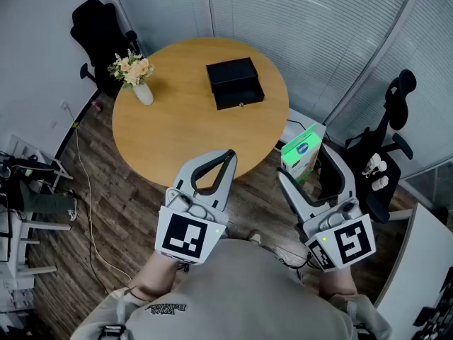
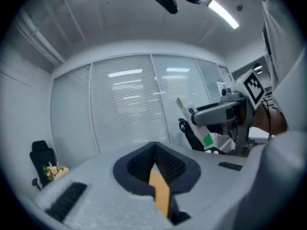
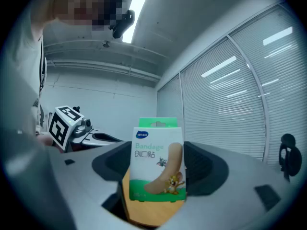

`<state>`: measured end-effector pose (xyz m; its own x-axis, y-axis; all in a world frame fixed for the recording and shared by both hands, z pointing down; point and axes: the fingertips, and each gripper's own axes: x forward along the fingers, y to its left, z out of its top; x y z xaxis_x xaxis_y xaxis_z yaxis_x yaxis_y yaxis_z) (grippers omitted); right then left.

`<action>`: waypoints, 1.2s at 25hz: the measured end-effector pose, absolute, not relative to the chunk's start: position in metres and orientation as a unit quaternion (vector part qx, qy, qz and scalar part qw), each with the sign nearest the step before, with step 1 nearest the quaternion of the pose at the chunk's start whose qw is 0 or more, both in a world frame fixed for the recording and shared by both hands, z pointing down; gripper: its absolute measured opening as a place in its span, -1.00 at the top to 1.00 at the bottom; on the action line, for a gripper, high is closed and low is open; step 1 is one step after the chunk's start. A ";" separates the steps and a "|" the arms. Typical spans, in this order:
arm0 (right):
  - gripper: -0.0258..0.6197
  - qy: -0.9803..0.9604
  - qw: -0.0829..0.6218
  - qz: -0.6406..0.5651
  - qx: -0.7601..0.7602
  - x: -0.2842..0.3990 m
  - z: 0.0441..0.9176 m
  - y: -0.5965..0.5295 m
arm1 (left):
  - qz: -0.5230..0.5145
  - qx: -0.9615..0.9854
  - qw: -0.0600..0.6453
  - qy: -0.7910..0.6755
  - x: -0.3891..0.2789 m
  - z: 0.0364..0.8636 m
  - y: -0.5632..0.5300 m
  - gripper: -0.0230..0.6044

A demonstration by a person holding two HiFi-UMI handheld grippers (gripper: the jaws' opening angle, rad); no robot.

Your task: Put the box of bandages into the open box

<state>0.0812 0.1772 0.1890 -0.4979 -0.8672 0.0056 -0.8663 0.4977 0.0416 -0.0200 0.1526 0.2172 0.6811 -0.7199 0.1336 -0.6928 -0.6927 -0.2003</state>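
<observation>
Office with blinds all round, round wooden table (image 1: 177, 126) below. Nearest, the left gripper (image 1: 228, 154) has its jaws pinched together on nothing. The right gripper (image 1: 304, 163) clamps the box of bandages (image 3: 156, 164) upright, off the table's edge. The open box (image 1: 235, 83) lies ahead and left of those jaws, closer to the idle left gripper.

Open box (image 1: 236, 83) on table (image 1: 177, 140) (far side), vase (image 1: 142, 93) left of it, chair (image 1: 99, 27) behind vase
</observation>
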 end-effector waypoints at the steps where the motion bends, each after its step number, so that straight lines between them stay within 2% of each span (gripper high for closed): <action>1: -0.05 -0.865 0.012 -0.016 0.502 0.081 0.190 0.178 | -0.103 -0.914 0.067 0.386 -0.020 0.218 0.153 0.86; 15: -0.05 -0.859 0.009 -0.009 0.512 0.098 0.197 0.188 | -0.092 -0.916 0.046 0.388 -0.012 0.219 0.164 0.86; 30: -0.05 -0.870 0.022 -0.003 0.493 0.123 0.210 0.192 | -0.124 -0.901 0.057 0.412 0.009 0.235 0.172 0.86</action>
